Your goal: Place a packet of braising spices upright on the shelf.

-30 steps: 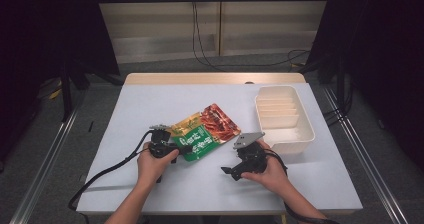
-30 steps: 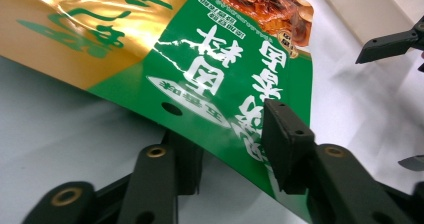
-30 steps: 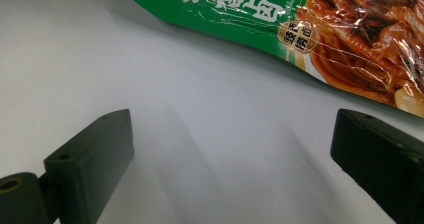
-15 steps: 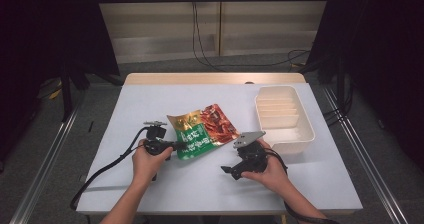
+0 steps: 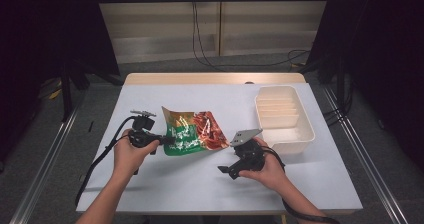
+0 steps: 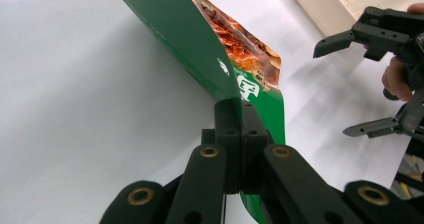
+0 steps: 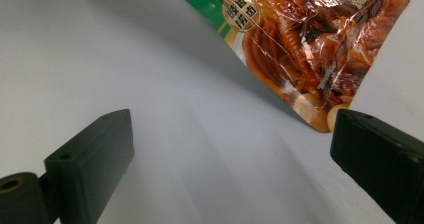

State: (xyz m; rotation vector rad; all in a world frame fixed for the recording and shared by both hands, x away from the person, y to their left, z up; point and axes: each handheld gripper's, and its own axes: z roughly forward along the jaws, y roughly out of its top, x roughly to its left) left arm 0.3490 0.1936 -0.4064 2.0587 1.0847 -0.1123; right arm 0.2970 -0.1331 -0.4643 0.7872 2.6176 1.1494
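The left gripper [image 5: 167, 140] is pinching the snack packet [image 5: 195, 132] by its green edge, while the right gripper [image 5: 226, 168], jaws gaping empty, is facing the packet's free corner just ahead.

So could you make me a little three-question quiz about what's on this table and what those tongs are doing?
1. True or false: the left tongs are clamped on the green edge of the snack packet.
2. The right tongs are: A) shut on the packet, B) open beside the packet's corner, C) inside the tray.
3. Fill in: the white tray sits toward the person's ____ side of the table.

Key: 1 true; 2 B; 3 right.
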